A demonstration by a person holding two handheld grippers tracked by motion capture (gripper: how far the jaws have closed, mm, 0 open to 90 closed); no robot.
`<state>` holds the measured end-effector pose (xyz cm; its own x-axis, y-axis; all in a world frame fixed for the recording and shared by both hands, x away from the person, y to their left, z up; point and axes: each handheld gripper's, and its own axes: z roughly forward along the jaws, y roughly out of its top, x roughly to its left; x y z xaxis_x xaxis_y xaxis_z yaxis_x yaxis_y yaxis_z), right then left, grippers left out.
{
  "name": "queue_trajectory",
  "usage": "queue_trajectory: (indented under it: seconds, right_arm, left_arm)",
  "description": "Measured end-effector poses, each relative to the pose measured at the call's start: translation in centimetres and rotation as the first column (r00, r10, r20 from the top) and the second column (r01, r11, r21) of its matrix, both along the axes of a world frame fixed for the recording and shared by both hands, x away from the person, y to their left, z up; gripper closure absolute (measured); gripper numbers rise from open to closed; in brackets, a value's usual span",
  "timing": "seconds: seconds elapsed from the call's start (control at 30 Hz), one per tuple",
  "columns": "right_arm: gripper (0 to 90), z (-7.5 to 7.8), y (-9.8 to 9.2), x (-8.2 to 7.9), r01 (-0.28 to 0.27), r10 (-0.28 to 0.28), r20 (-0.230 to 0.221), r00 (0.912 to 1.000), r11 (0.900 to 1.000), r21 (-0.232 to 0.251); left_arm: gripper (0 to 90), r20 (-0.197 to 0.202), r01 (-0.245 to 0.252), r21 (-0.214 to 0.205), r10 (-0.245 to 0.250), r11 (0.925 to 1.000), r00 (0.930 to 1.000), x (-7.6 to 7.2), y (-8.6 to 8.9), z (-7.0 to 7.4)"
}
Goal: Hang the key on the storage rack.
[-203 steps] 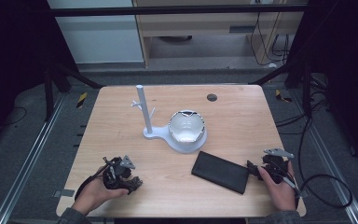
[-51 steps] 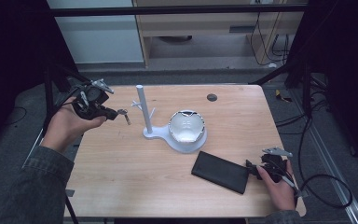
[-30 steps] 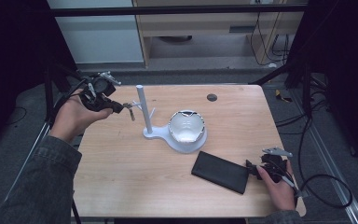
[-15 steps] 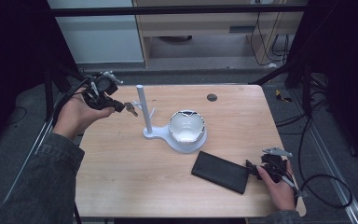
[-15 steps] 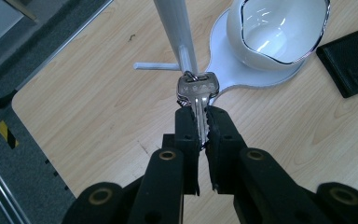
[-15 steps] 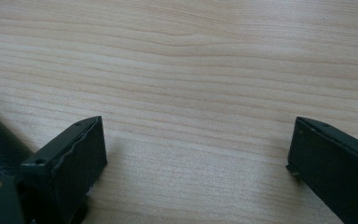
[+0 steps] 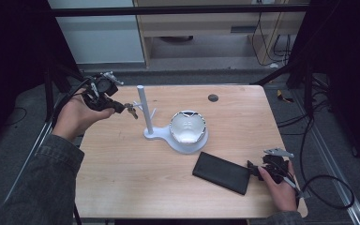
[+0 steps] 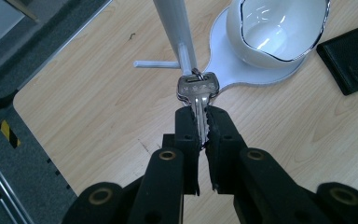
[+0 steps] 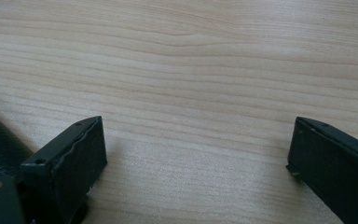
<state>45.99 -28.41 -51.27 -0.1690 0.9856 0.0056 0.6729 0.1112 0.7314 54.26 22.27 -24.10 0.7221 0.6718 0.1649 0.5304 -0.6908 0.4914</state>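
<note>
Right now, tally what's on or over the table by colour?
White: 2, the stand and the bowl
Black: 2, the flat case and the small round disc
Silver: 1, the key in the left gripper
Total: 5

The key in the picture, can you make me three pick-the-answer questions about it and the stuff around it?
1. Where is the key?
A. in the bowl
B. between the left gripper's fingers, by the white stand's pole
C. on the black case

2. What colour is the bowl?
A. white
B. red
C. green

3. How is the right gripper?
A. shut on the case
B. open
C. holding the key

Answers: B, the left gripper view shows the fingers pinching its blade; A, its inside shines white; B, its fingers stand far apart over bare table.
</note>
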Motion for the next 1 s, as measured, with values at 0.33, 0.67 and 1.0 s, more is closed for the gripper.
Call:
queue_trajectory:
  seconds: [0.33, 0.67, 1.0]
  right_arm:
    - [4.6, 0.0, 0.0, 0.0, 0.000, 0.000, 0.002, 1.0000, 1.0000, 0.000]
    - [4.7, 0.0, 0.0, 0.0, -0.003, 0.003, 0.001, 1.0000, 1.0000, -0.002]
    - [4.8, 0.0, 0.0, 0.0, -0.002, 0.002, 0.002, 1.0000, 1.0000, -0.002]
  left_arm:
    - [83.3, 0.001, -0.002, 0.024, 0.002, 0.9997, 1.0000, 0.4, -0.3, -0.3]
    - [83.3, 0.005, -0.027, 0.014, 0.026, 0.9995, 0.9996, 1.2, -0.1, -0.7]
    - [83.3, 0.018, -0.056, -0.012, 0.056, 0.9984, 0.9983, 1.9, 0.2, -1.3]
